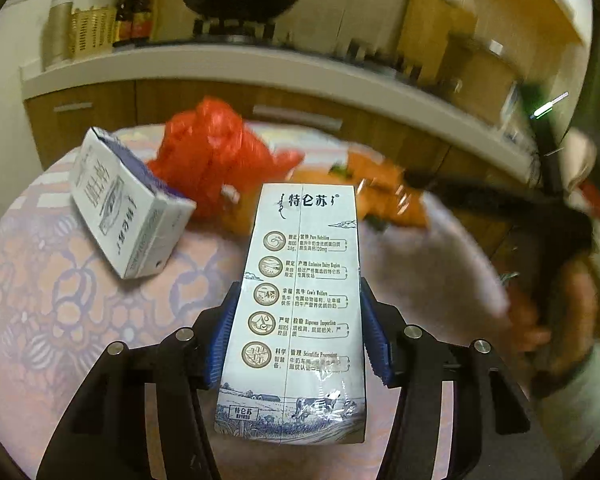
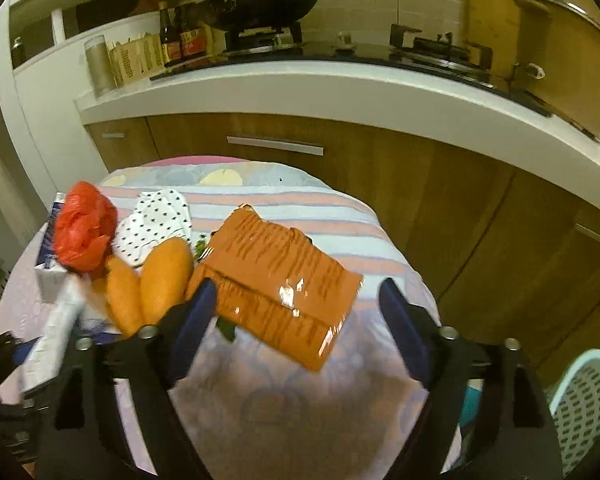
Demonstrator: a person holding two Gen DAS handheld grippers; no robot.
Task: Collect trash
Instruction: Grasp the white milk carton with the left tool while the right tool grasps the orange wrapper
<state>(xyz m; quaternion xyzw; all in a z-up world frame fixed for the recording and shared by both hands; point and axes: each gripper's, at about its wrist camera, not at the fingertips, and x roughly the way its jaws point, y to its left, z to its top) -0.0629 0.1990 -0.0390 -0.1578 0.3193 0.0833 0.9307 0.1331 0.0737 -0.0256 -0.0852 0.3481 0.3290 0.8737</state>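
Note:
My left gripper (image 1: 298, 336) is shut on a white and blue milk carton (image 1: 300, 304) and holds it above the round table (image 1: 60, 320). A second milk carton (image 1: 124, 204) lies tilted on the table at the left, next to a crumpled red plastic bag (image 1: 216, 160). My right gripper (image 2: 300, 320) is open and empty, just short of an orange flattened package (image 2: 276, 280) on the table. The held carton (image 2: 54, 340) shows blurred at the left of the right wrist view, beside the red bag (image 2: 84, 228).
Two orange oblong items (image 2: 148, 284) and a white dotted cloth (image 2: 152, 220) lie left of the package. A light blue perforated basket (image 2: 584, 400) stands at the lower right beside the table. A kitchen counter (image 2: 340, 88) with wooden cabinets runs behind.

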